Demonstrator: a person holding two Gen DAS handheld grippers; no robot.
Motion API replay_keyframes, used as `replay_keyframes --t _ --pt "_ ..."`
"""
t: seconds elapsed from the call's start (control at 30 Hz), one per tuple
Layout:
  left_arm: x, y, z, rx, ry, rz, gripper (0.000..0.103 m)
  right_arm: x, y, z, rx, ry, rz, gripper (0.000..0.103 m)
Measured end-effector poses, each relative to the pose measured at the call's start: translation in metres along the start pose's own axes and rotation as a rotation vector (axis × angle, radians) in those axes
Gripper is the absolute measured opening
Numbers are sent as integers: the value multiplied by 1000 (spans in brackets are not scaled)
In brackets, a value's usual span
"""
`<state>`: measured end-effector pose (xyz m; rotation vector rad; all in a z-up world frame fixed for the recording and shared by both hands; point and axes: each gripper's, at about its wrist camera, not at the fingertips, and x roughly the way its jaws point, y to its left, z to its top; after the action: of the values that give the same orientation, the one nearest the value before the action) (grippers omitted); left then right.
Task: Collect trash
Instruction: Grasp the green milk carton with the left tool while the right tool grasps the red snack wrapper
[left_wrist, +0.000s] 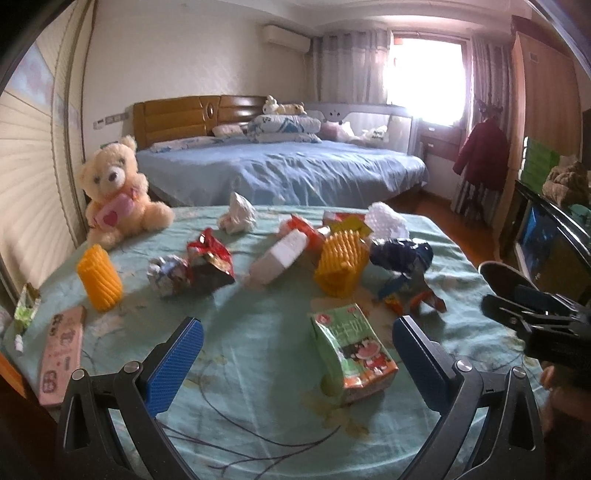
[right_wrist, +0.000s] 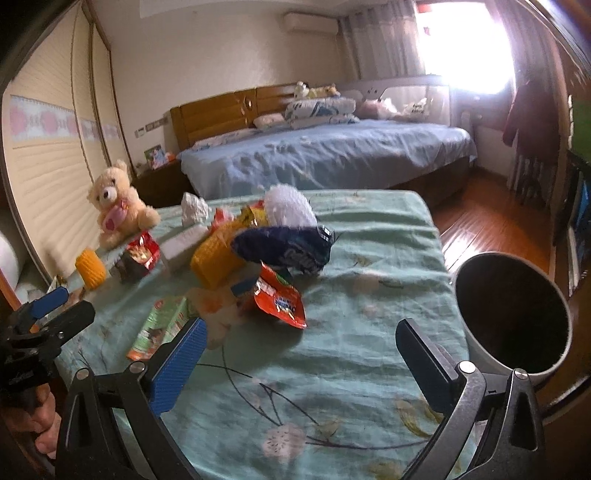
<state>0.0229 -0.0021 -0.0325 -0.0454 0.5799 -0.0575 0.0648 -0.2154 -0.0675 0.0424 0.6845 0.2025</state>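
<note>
Trash lies on a table with a green floral cloth (left_wrist: 258, 332). In the left wrist view my left gripper (left_wrist: 295, 354) is open and empty, just short of a green drink carton (left_wrist: 351, 350) that lies between its fingers' line. Behind it are a white box (left_wrist: 277, 258), a red snack bag (left_wrist: 210, 258), crumpled paper (left_wrist: 168, 273) and a dark blue wrapper (left_wrist: 400, 254). In the right wrist view my right gripper (right_wrist: 299, 354) is open and empty above bare cloth, near an orange snack bag (right_wrist: 280, 299). A dark round bin (right_wrist: 513, 314) stands off the table's right edge.
A teddy bear (left_wrist: 114, 192) sits at the table's back left. Two yellow ribbed holders (left_wrist: 99, 277) (left_wrist: 341, 266) stand on the table, a pink case (left_wrist: 61, 354) lies at the left edge. A bed (left_wrist: 280, 166) is behind; wooden floor on the right.
</note>
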Motion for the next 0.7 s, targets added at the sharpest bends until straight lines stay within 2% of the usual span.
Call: replay_keyframes --t 0.13,0.27,0.33,0.53,0.7 --pt "11 -10 -4 23 33 -29 102 23 -4 -1 -33 70 34 79" --pt "24 -18 -10 42 80 -55 102 39 -8 -2 -54 114 57 69" --pt "31 -20 -11 50 102 -62 102 44 -9 -2 -62 131 71 65" --pt "56 -26 -11 62 144 -57 101 55 -9 3 -83 151 101 62" --pt "74 -26 -9 60 182 -34 95 66 -7 7 -90 181 120 56"
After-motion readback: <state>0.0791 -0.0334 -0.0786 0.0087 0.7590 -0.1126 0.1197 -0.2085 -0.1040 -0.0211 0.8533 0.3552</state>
